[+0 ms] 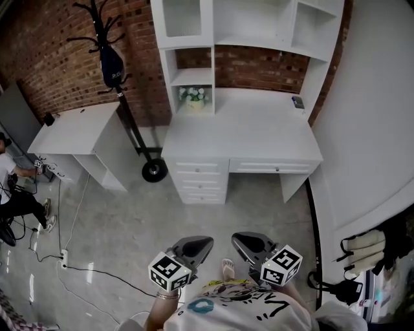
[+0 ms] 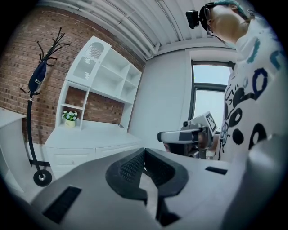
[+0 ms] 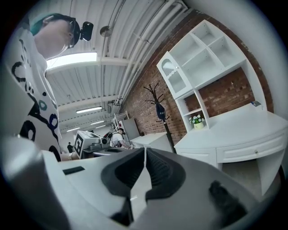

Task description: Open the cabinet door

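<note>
The cabinet door (image 1: pixel 181 19) is the upper left panel of the white hutch desk (image 1: pixel 242 139), which stands against the brick wall. The door has an arched pane and looks shut, flush with its frame. The open shelves of the hutch run to the right of it.

The person stands well back from the desk, over the bare concrete floor, with both tools held low near the body. The left gripper (image 1: pixel 206 243) has its jaws together, the ribbed pads meeting with nothing between them. The right gripper (image 1: pixel 239 240) is just beside it, and its jaws are likewise pressed together on nothing. Both point towards the desk but are well apart from it.

On the desk's surface, in the nook under the cabinet door, sits a small pot of flowers (image 1: pixel 194 97). A small dark object (image 1: pixel 297 102) lies at the surface's far right corner. A stack of drawers (image 1: pixel 199 181) fills the desk's left side.

To the left of the desk a black coat stand (image 1: pixel 113 64) carries a dark bag. Beyond it stands a low white table (image 1: pixel 71 129). Further left again, a person (image 1: pixel 10 187) sits at the edge of view, with cables (image 1: pixel 77 265) trailing over the floor.
</note>
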The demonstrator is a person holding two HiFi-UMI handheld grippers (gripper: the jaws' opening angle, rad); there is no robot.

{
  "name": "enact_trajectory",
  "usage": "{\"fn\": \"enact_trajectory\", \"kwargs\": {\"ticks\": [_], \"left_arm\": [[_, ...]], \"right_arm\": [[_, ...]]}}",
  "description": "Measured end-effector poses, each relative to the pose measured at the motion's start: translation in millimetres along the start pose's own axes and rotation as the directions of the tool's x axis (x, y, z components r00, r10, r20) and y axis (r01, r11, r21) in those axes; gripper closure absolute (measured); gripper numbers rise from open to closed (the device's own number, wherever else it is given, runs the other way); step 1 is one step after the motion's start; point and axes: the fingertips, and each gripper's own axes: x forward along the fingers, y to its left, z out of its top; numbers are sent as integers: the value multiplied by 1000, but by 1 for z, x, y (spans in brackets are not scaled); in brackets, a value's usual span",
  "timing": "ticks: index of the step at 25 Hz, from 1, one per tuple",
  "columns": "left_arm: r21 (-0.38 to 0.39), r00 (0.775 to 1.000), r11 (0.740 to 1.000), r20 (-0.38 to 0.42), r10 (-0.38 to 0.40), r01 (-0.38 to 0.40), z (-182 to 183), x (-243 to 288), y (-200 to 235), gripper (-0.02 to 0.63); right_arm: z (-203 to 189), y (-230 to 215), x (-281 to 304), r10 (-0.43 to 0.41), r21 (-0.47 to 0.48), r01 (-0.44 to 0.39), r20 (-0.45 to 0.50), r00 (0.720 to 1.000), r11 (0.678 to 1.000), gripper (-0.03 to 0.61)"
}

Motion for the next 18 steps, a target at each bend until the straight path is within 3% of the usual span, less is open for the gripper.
{"fn": "enact_trajectory", "kwargs": {"ticks": [6,11,18], "left_arm": [[4,999,1000,38,20,-20,32,44,22,598],[-46,999,999,42,18,-16,38,76,31,598],[-51,996,997,58,66,-63,45,109,43,598]], "right_arm": [[26,-48,-3,4,4,-4,10,1000,1000,549],[37,-81,-2,21,9,-21,-3,1000,1000,549],[41,-117,-2,63,3,-63,-33,997,998,549]]}}
